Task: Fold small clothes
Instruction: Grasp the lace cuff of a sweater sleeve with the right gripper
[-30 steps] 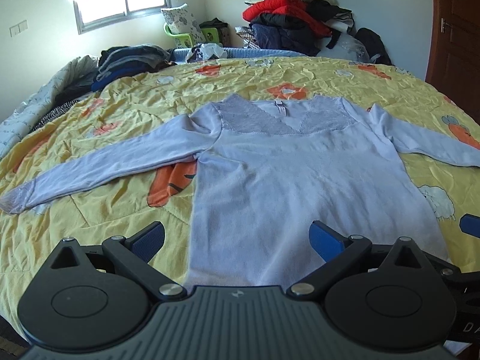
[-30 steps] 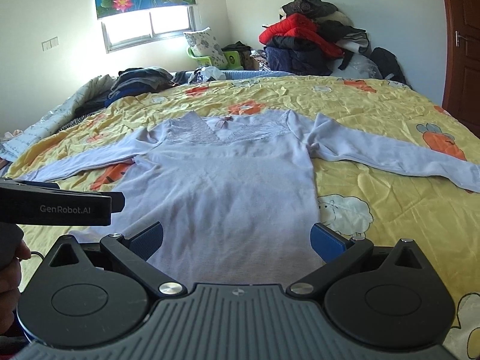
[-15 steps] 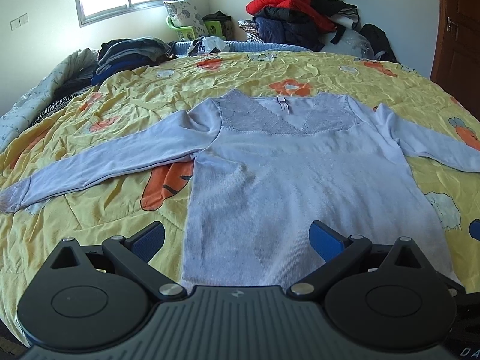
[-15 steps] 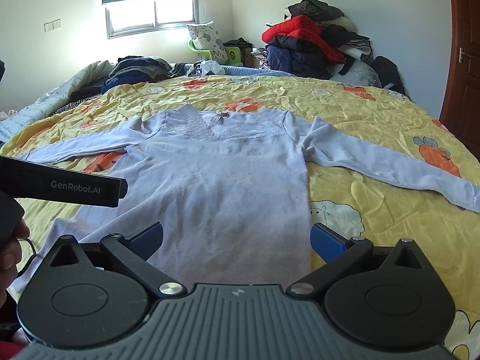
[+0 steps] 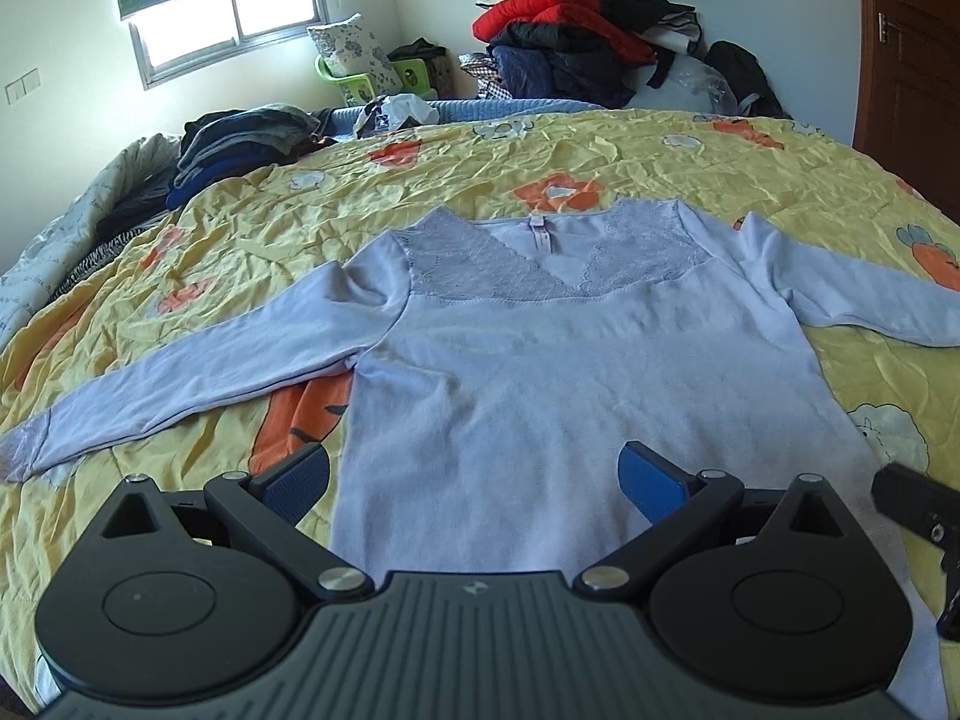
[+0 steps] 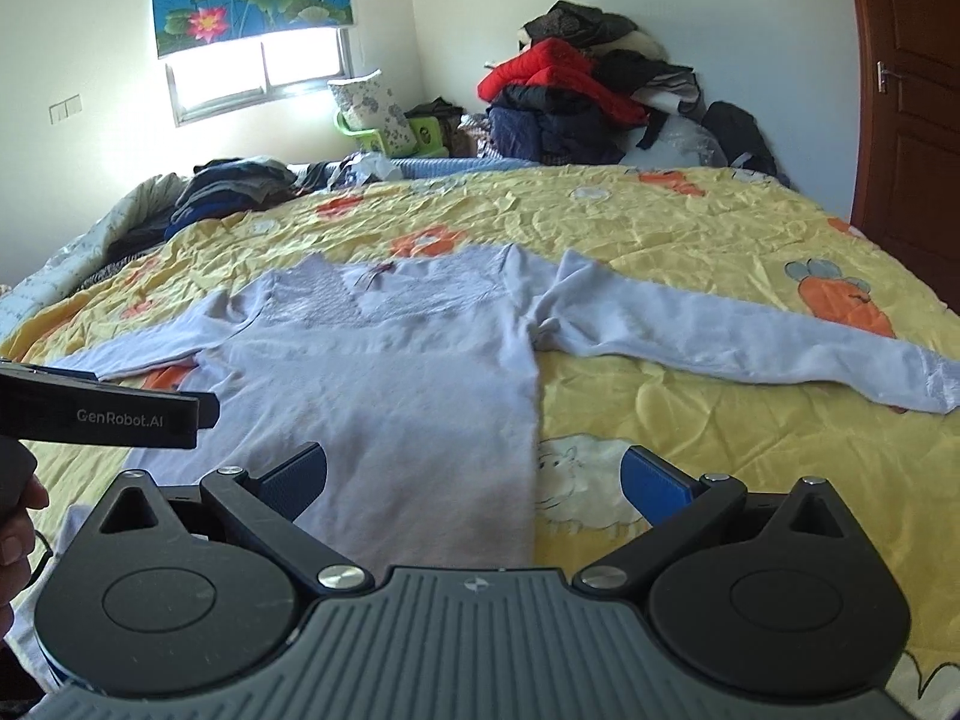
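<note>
A pale lilac long-sleeved top with a lace neckline lies flat, face up, on the yellow bedspread, both sleeves spread out to the sides; it also shows in the right wrist view. My left gripper is open and empty, held above the hem's left part. My right gripper is open and empty above the hem's right edge. The left gripper's black body shows at the left of the right wrist view.
A heap of jackets, red on top, stands at the far side. Folded dark clothes lie at the far left of the bed. A green basket with a pillow sits under the window. A brown door is at the right.
Both grippers have drawn back and risen slightly; the top now sits lower and farther in both views. Jaws stay open. The top has not moved.
</note>
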Demonstrator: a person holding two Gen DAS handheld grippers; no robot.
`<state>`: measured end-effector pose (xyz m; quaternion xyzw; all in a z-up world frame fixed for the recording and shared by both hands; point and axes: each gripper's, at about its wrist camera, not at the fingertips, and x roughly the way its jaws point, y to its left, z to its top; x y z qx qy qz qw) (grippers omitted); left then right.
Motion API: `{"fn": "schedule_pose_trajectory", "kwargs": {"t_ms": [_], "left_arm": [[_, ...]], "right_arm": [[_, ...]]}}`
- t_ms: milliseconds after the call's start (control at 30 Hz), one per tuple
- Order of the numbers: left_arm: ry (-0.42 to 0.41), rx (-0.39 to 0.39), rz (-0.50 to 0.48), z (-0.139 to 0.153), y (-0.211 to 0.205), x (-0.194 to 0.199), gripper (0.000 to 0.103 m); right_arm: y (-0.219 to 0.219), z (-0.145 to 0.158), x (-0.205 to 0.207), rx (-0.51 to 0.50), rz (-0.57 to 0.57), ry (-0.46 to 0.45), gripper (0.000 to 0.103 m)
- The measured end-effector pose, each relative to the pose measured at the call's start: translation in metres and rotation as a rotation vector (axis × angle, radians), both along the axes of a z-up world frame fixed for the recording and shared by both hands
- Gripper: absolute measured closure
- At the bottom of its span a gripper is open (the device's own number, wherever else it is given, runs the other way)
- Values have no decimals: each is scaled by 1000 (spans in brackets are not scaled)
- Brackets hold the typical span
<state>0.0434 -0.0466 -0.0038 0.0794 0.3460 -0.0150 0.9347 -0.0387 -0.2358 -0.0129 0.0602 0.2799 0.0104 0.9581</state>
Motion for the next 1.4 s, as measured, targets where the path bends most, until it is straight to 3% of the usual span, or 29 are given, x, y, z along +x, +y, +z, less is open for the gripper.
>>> {"fn": "schedule_pose_trajectory", "kwargs": {"t_ms": [333, 500, 733, 867, 1067, 1200, 1400], "left_arm": [[12, 6, -44, -2, -21, 11, 0], [11, -18, -78, 1, -32, 12, 0], [10, 50, -111, -6, -47, 12, 0], [18, 60, -116, -9, -48, 13, 0], [24, 57, -106, -9, -44, 14, 0], [25, 58, -107, -9, -43, 14, 0], [26, 49, -101, -9, -36, 14, 0]], "right_arm": [[-48, -4, 4, 83, -78, -39, 0], [-107, -18, 4, 303, -230, -18, 0], [-196, -42, -2, 514, -476, -91, 4], [-228, -58, 0, 547, -578, -140, 21], [-268, -71, 10, 614, -682, -227, 34], [-290, -79, 19, 651, -763, -265, 57], [-316, -92, 40, 748, -798, -248, 88]]}}
